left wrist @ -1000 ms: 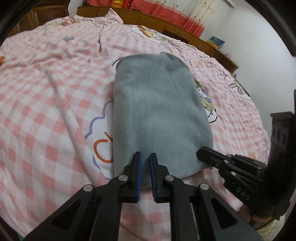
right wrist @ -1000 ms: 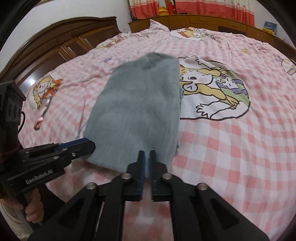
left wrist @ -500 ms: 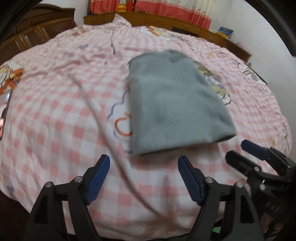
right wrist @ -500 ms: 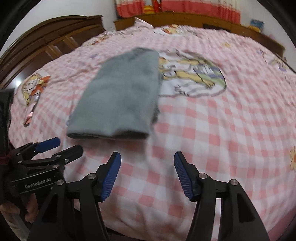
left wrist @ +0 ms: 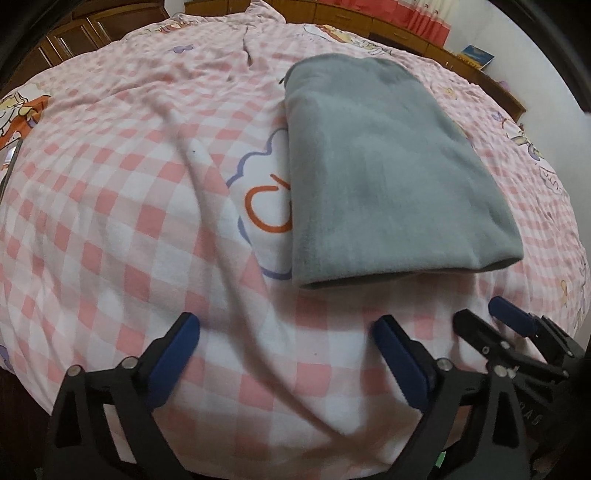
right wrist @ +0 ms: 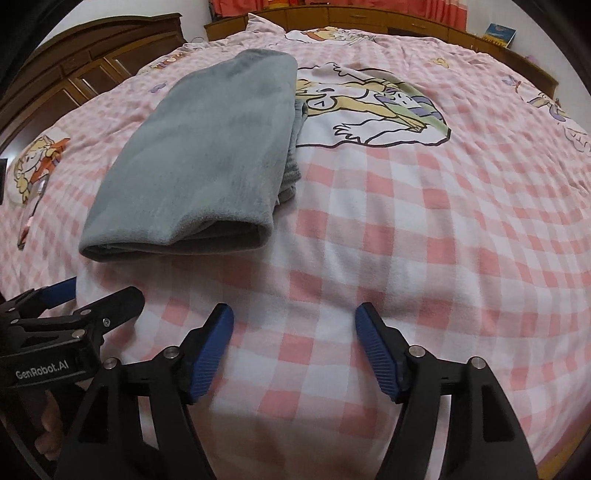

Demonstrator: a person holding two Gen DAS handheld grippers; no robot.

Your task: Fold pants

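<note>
Grey pants (left wrist: 388, 177) lie folded into a thick oblong bundle on a bed covered by a pink-and-white checked quilt (left wrist: 110, 221) printed with cartoon figures. The fold's rounded near end faces the cameras, with layered edges showing along one long side in the right wrist view. The far end of the bundle reaches toward the head of the bed.

The left tongs (left wrist: 286, 332) stand wide apart, blue pads facing each other, with only quilt between them. Their jaws have just been opening, and nothing is held. They sit just short of the near end of the pants, not touching the cloth. A long raised crease in the quilt runs down between them.

The right tongs (right wrist: 293, 325) are also spread, a little less wide, jaws likewise just opened and empty. They hang over bare quilt, near the pants' near right corner but apart from it.

Each view catches the other tool at its edge. In the right wrist view a person's hand (right wrist: 46, 430) grips the left tool's handle at lower left.

Dark wooden cabinets (right wrist: 74, 70) stand beside the bed, and red curtains (right wrist: 332, 3) hang behind a wooden ledge at the far end.
</note>
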